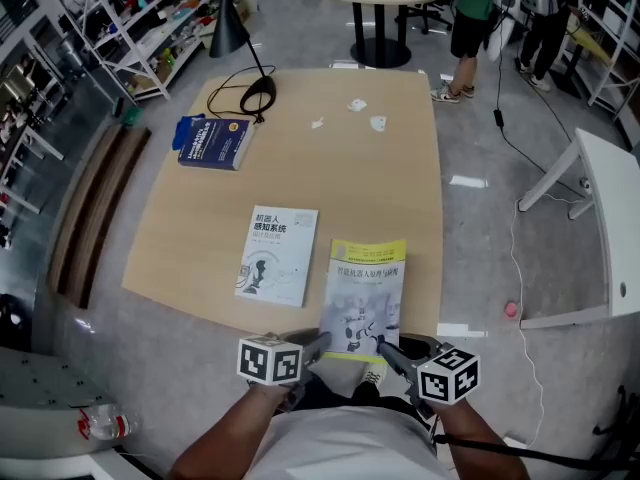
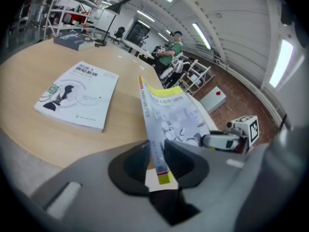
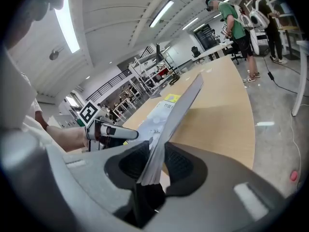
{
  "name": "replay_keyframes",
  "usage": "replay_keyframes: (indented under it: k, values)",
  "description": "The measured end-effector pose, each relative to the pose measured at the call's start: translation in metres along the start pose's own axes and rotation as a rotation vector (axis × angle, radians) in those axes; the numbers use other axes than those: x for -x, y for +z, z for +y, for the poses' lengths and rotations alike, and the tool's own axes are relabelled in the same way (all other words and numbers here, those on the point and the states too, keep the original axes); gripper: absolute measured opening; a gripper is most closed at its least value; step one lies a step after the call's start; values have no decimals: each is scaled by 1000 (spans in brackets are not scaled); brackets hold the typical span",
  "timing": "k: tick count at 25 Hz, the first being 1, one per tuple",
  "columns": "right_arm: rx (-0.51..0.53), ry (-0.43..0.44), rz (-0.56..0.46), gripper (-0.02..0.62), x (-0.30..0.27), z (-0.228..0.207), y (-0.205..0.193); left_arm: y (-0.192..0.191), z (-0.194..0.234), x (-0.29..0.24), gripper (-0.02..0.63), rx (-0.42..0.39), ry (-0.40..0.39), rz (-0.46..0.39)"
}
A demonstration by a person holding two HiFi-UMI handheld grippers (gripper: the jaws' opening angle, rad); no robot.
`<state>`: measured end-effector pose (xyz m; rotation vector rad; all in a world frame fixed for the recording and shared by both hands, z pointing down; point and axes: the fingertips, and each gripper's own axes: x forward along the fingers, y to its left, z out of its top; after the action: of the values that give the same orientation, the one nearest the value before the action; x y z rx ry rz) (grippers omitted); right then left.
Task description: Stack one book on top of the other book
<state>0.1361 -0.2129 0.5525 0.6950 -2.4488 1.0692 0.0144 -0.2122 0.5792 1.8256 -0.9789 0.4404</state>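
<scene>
Left gripper (image 2: 155,161): clamped on near-left corner of yellow-banded book (image 1: 365,288), sharing its weight for a level lift | white book (image 1: 278,253): flat on table (image 1: 330,148), just left, likely stacking target | right gripper (image 3: 154,163): clamped on near-right corner | pose: both grippers side by side, pointing forward and down; book's near end overhangs table edge

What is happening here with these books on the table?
A person holds tongs in each hand. The left tongs and the right tongs each grip a near corner of the yellow-banded book. The white book lies flat on the table beside it, with nothing stacked on it yet.
</scene>
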Motion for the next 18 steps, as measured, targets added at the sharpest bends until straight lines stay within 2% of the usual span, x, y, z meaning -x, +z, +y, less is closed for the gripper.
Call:
replay_keyframes:
  k: [9,18]
  values:
    - [50,47,16,106,-73,31,45,41,62,47,107,14,43,-68]
    - [7,-35,7,110,-161,58,70,81,148,76,108,-5,-34,-46]
